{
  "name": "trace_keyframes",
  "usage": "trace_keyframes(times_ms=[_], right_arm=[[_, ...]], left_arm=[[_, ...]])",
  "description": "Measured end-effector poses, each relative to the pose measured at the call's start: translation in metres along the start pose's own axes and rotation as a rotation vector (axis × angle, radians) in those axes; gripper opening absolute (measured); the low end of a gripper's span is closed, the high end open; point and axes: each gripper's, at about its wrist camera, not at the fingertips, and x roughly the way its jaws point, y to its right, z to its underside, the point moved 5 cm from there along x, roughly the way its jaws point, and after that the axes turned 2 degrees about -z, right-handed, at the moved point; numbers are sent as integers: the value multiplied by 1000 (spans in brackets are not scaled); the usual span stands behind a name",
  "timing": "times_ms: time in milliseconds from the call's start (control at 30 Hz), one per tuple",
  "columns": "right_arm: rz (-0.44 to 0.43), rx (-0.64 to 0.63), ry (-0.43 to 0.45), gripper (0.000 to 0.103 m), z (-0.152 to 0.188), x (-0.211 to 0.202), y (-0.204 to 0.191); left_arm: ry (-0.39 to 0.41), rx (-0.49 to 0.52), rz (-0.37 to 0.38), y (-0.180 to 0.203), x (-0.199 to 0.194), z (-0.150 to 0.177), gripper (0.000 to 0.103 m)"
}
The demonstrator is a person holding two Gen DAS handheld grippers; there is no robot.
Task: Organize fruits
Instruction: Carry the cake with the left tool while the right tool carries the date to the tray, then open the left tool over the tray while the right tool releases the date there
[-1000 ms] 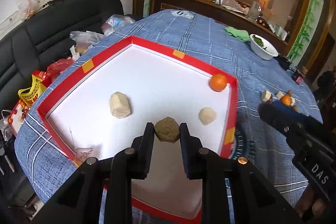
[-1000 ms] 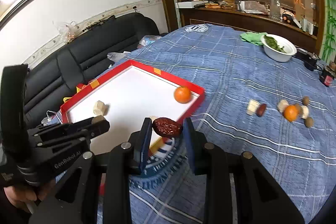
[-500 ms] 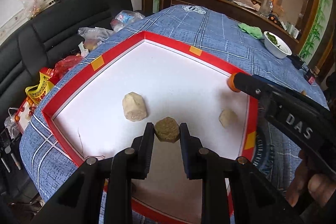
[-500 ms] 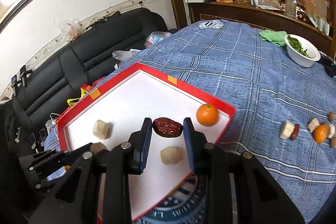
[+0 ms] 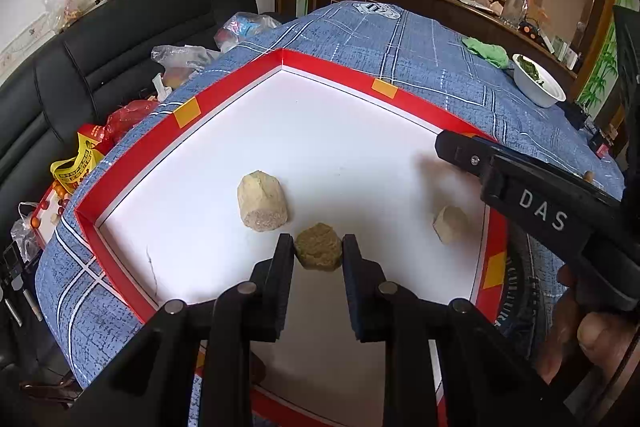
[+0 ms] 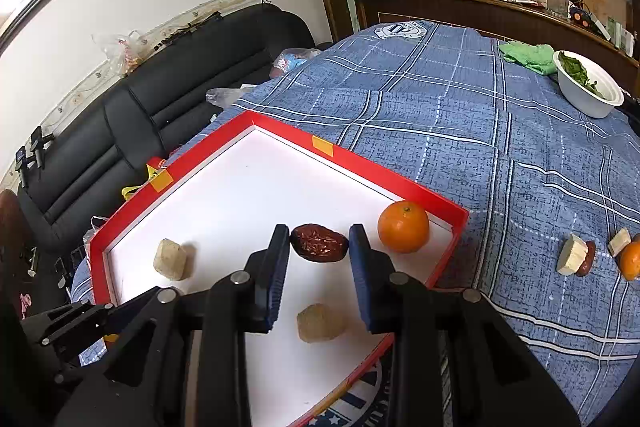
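Both tools are loaded over the red tray point(image 6: 448, 207): the left gripper point(image 5: 318, 254) is nearly closed, its pads pinching a greenish-brown chunk point(image 5: 319, 246), and the right gripper point(image 6: 319, 242) is clamped the same way on a dark red date point(image 6: 319, 242). Already inside lie a pale chunk point(image 5: 262, 201) just ahead-left of the left jaws, another point(image 6: 320, 323) below the right jaws, and an orange point(image 6: 403, 226) to their right. Several pieces point(image 6: 578, 258), perhaps five, wait well to the right on the cloth, so I judge the sorting roughly halfway.

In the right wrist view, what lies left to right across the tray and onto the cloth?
pale chunk → red date held in the right gripper → orange → tray's red rim → white wedge on the cloth
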Motion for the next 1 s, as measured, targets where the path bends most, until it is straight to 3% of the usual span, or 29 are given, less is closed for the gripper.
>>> trace_keyframes(times_ms=[1000], right_arm=[[-8, 0, -34, 33, -3, 22, -6]], left_arm=[[1, 7, -35, 3, -2, 2, 23]])
